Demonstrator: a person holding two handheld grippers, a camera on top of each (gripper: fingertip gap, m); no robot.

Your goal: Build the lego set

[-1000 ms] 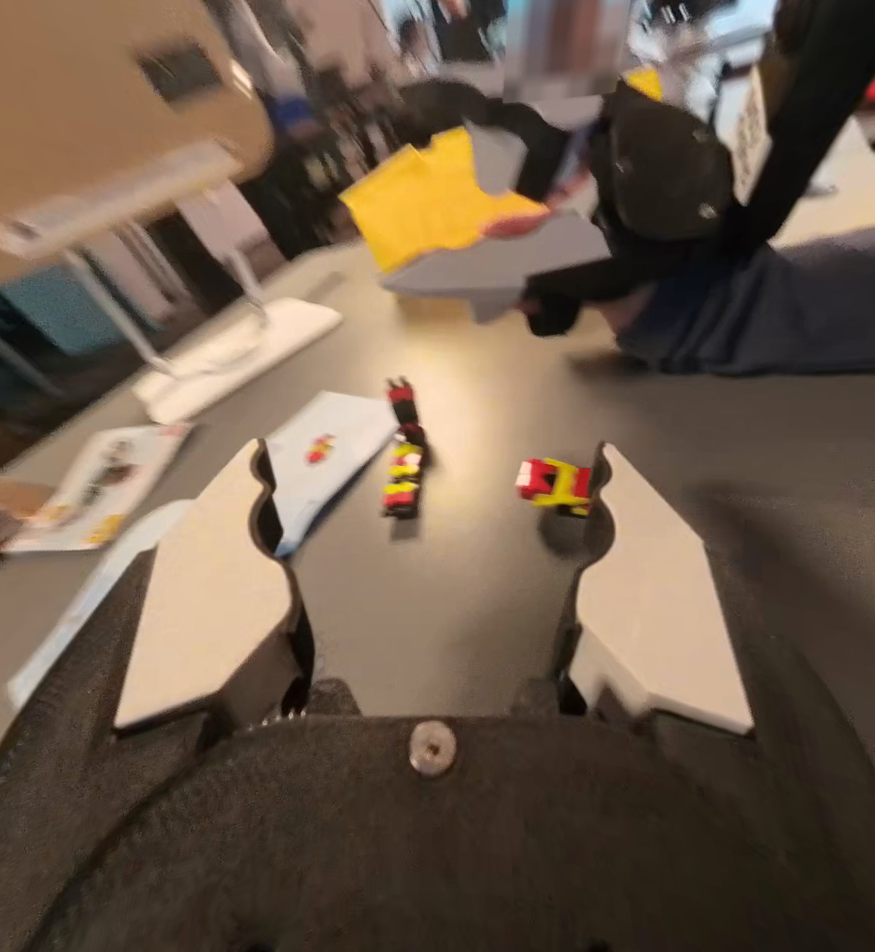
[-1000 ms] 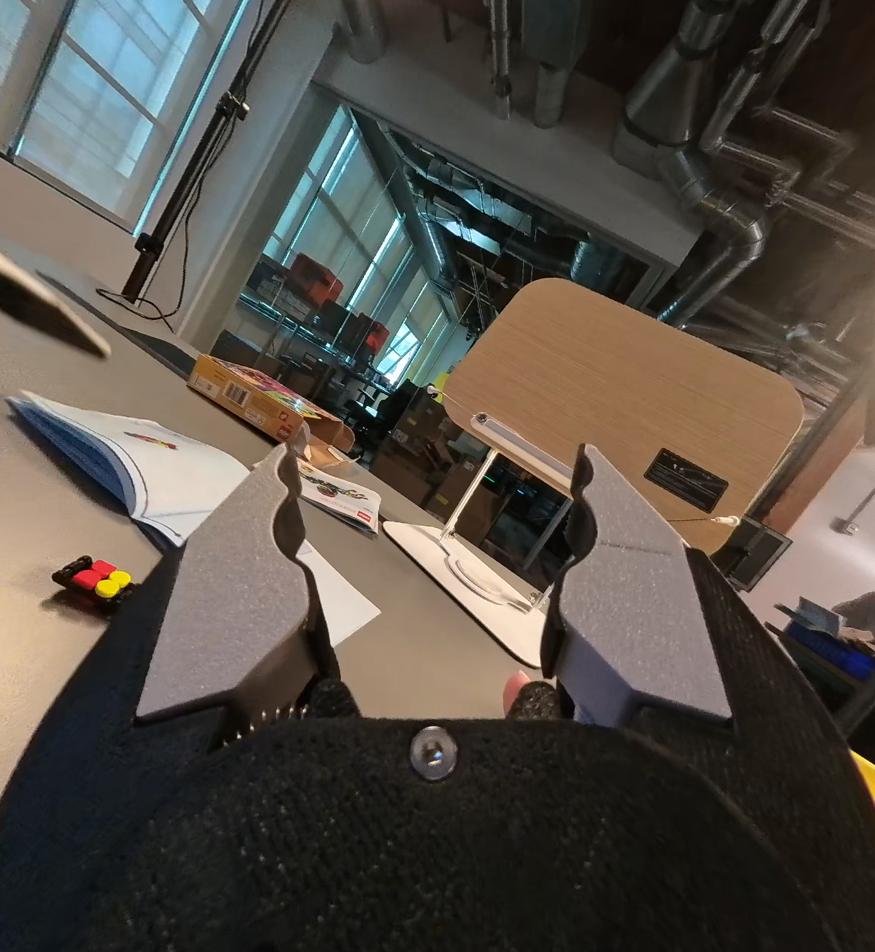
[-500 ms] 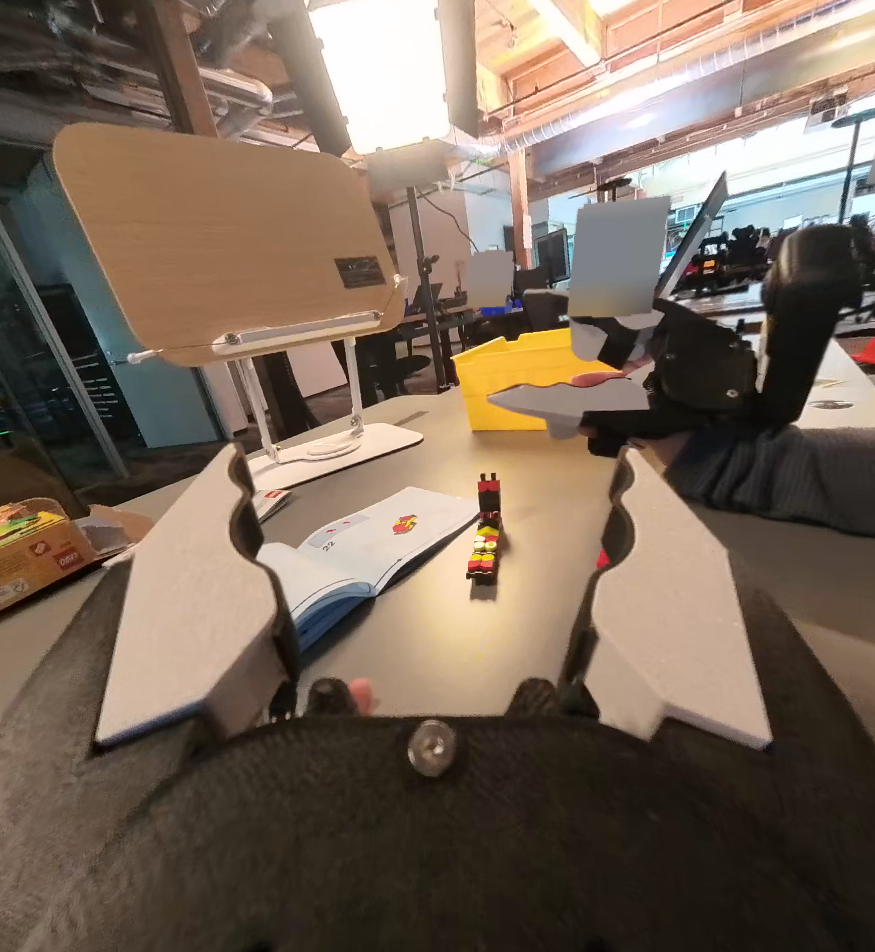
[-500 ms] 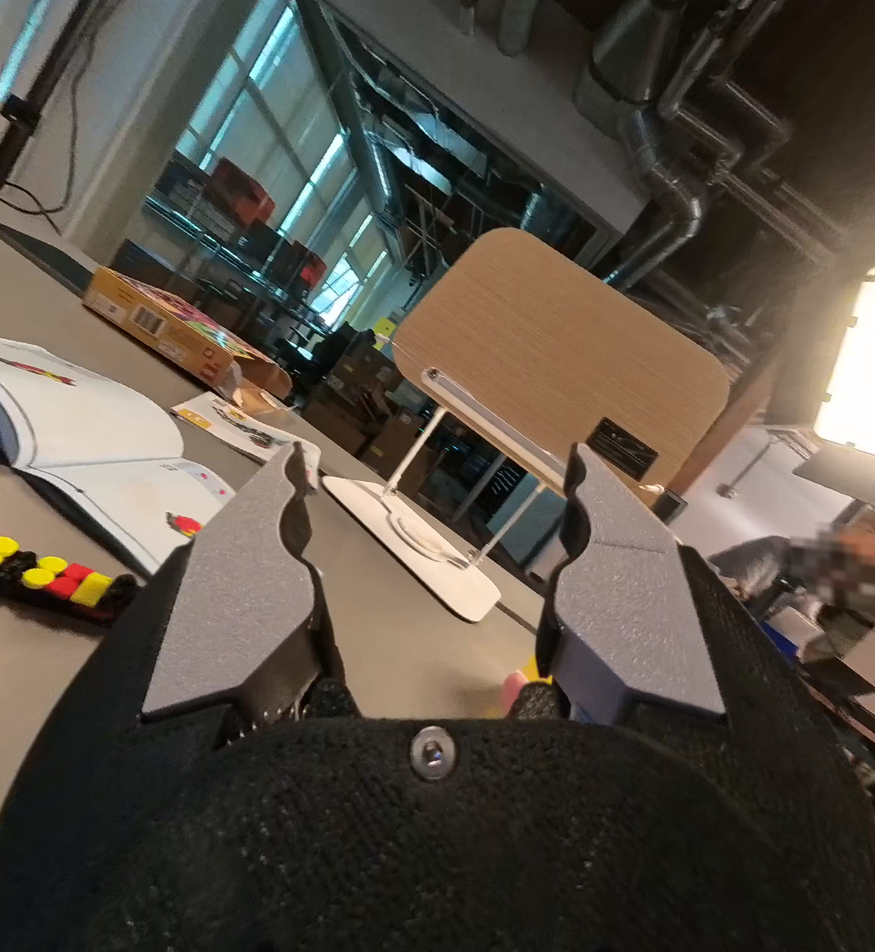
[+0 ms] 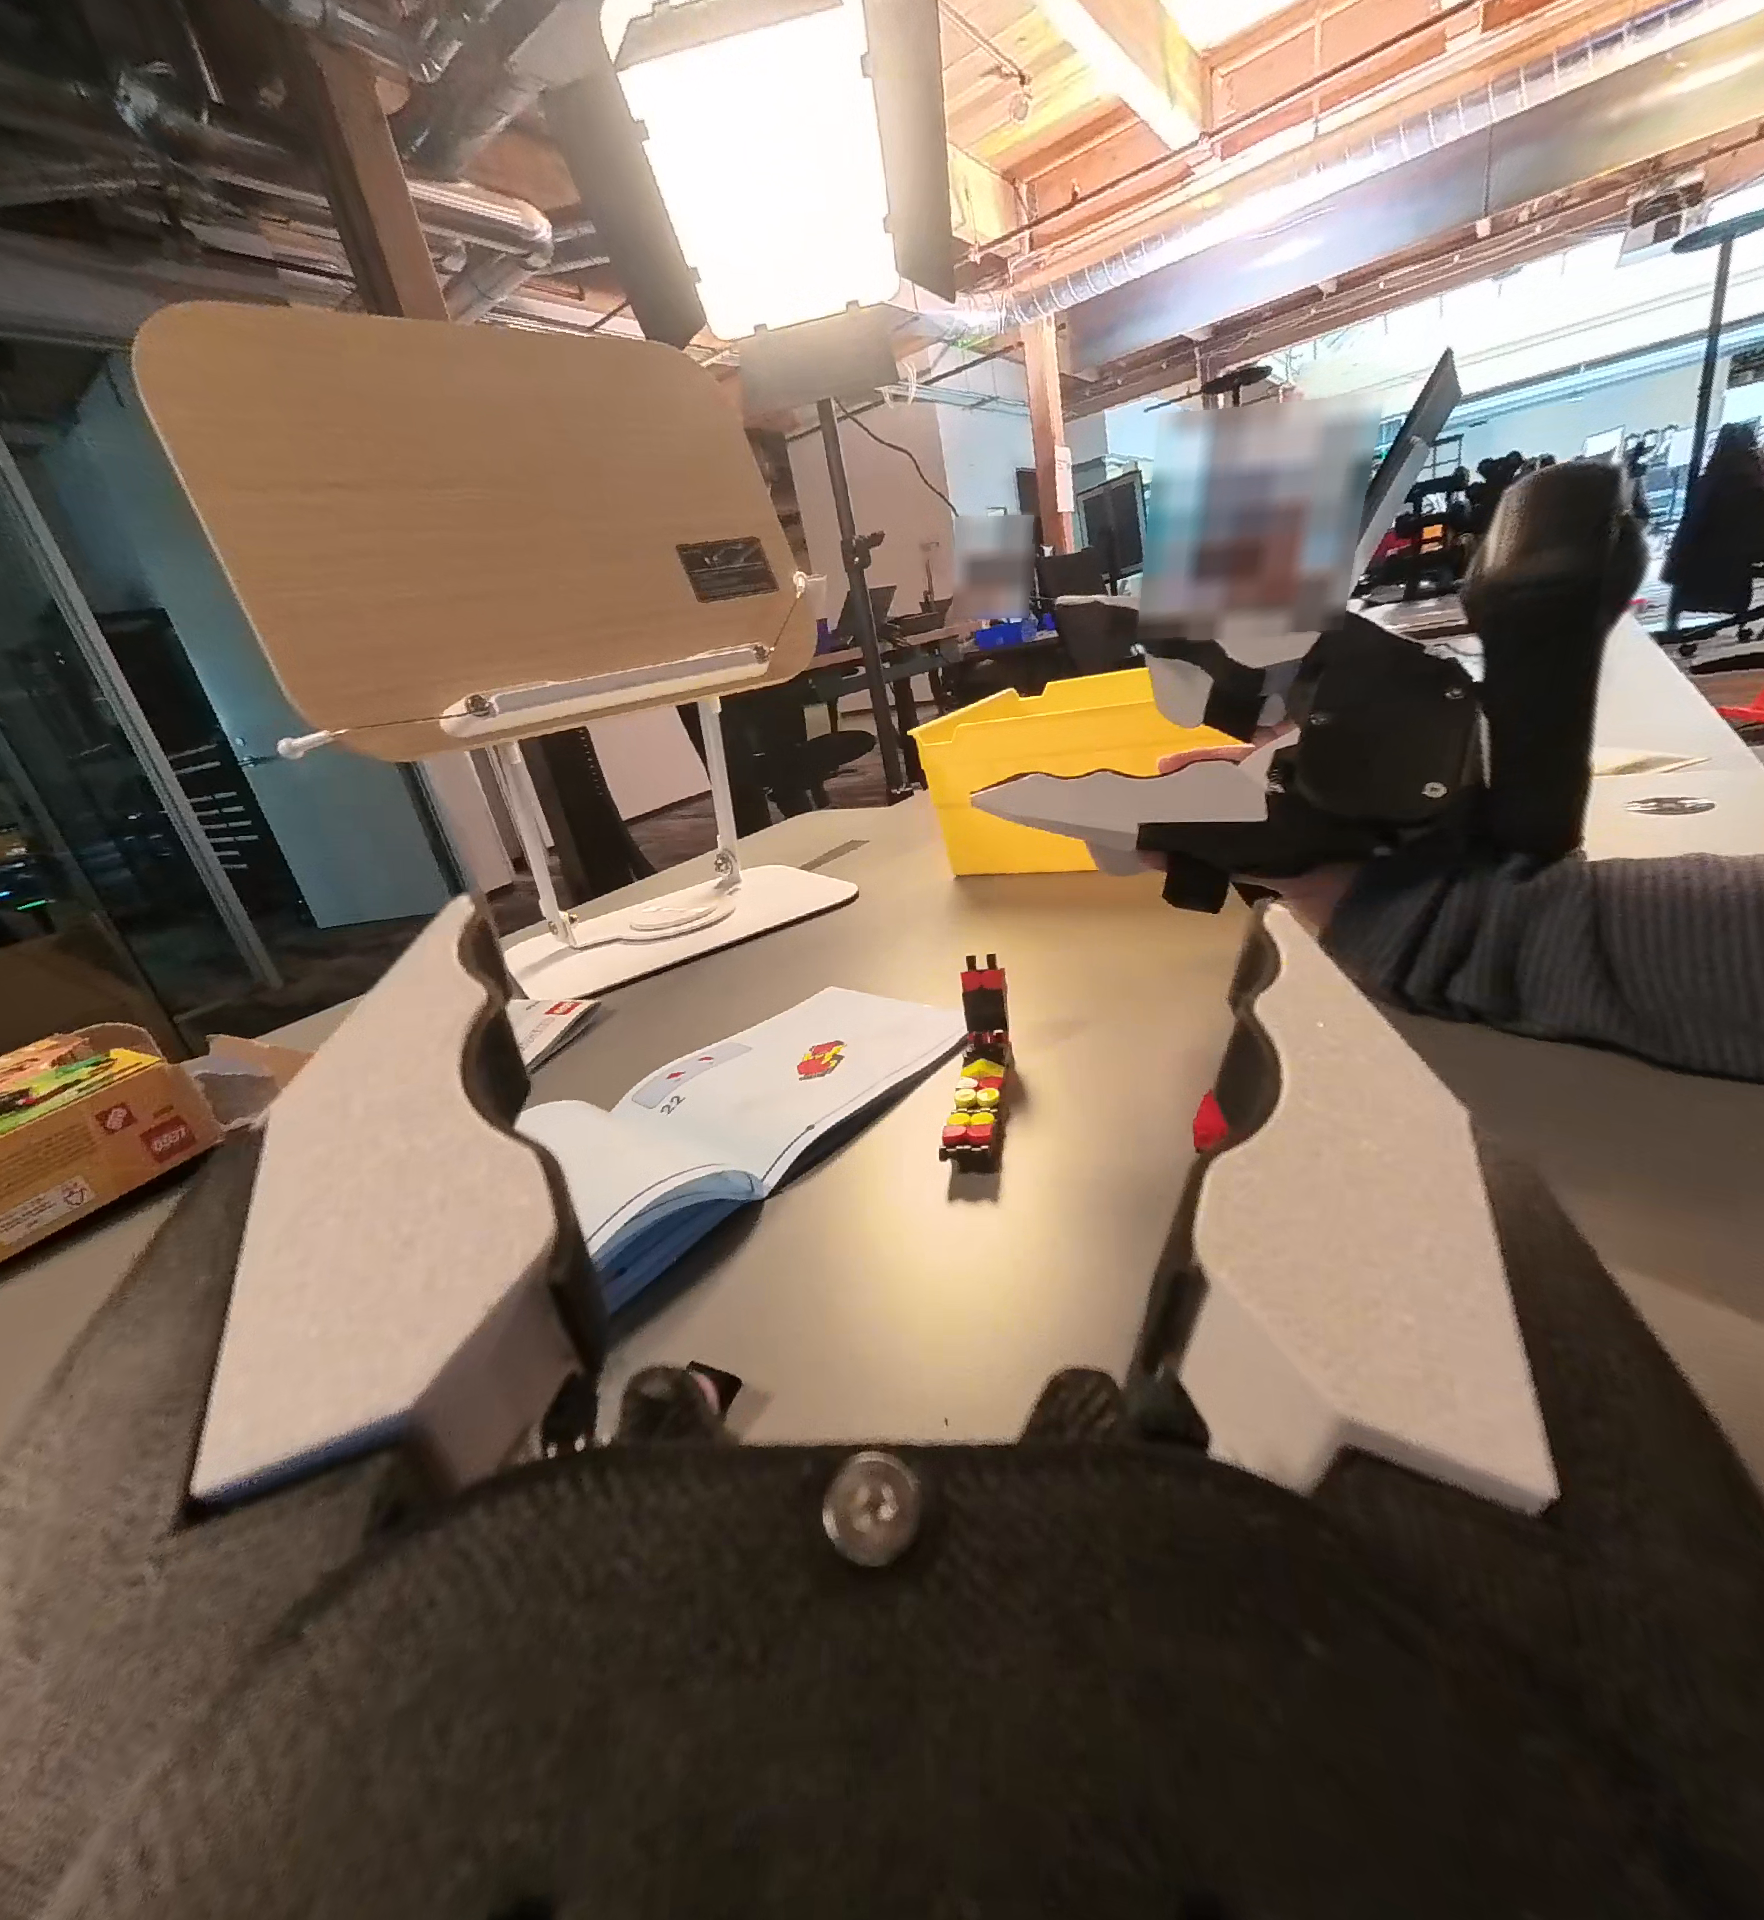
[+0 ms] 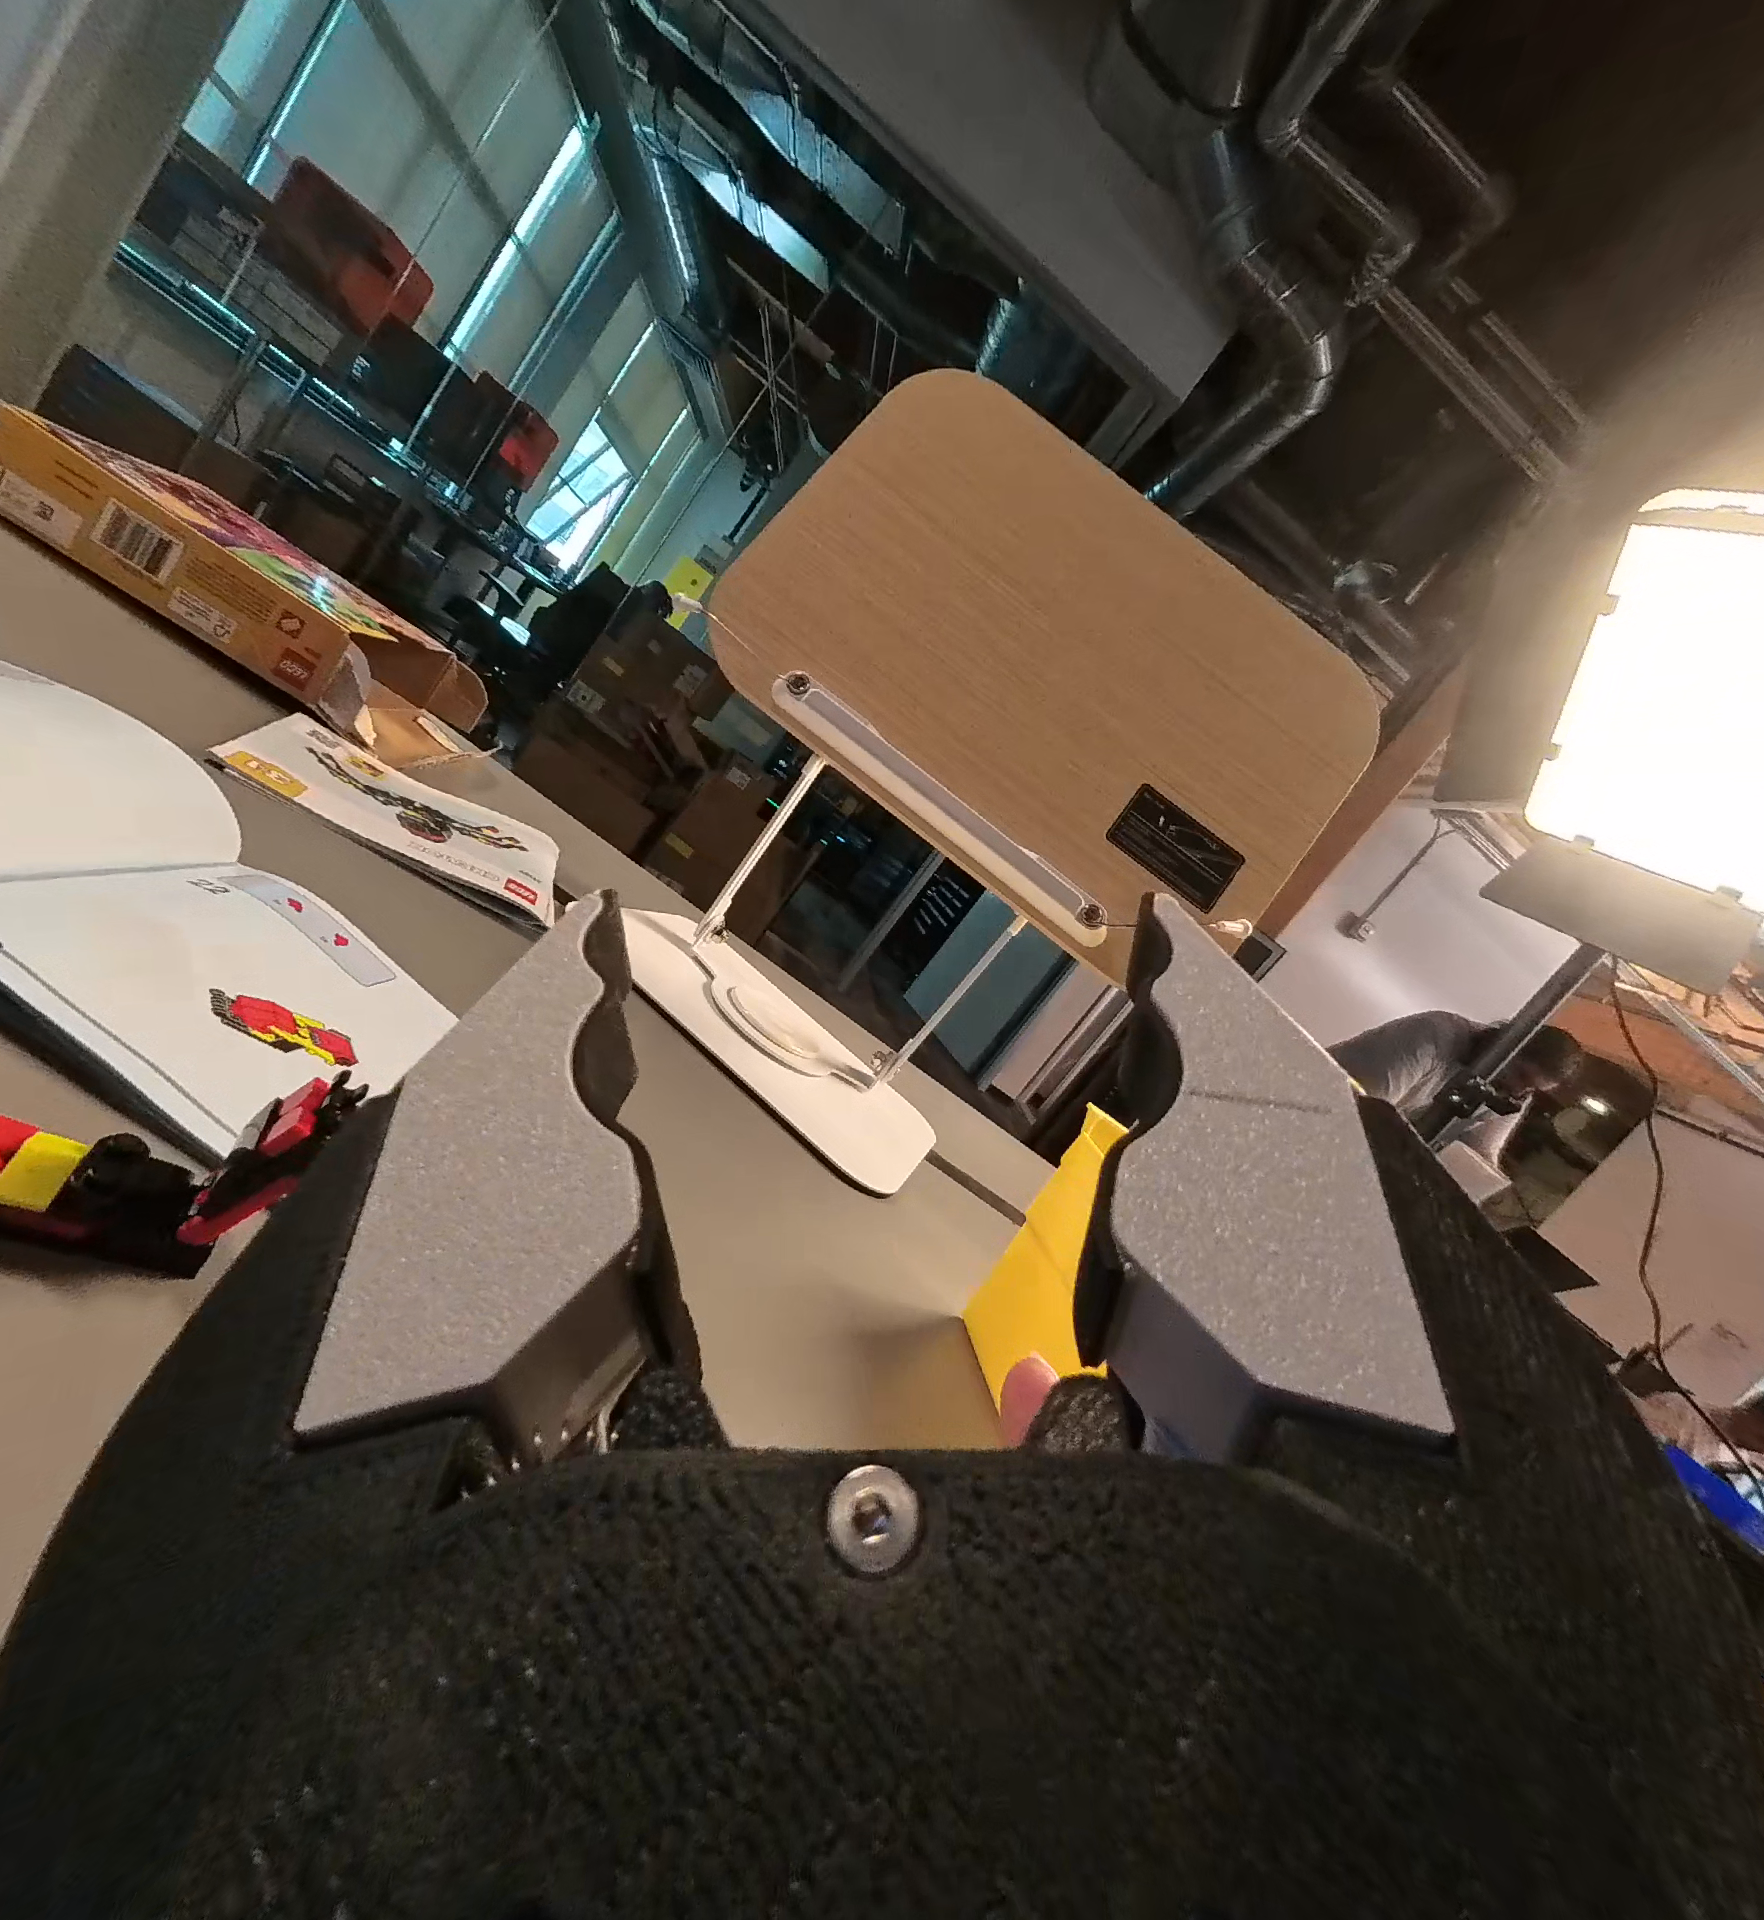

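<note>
A long, flat lego strip [image 5: 977,1081] of black, red and yellow pieces lies on the grey table [image 5: 857,1278], ahead of my left gripper [image 5: 873,935]. That gripper is open and empty, held above the table. A small red piece [image 5: 1210,1122] peeks out behind its right finger. My right gripper [image 6: 878,925] is open and empty, low over the table, with the strip [image 6: 57,1174] to its left. One of the right gripper's fingers [image 5: 1117,810] shows farther off in the left wrist view, in front of the yellow bin.
An open instruction booklet [image 5: 753,1091] lies left of the strip. A second leaflet [image 6: 390,810] and the lego box [image 5: 36,1132] lie farther left. A wooden book stand [image 5: 462,520] on a white base stands at the back. A yellow bin [image 5: 1044,790] sits at the back right.
The left gripper's view has tilted up from the table, and the small red and yellow piece is now mostly hidden behind its right finger. The right gripper has swung right, nearer the strip and the yellow bin.
</note>
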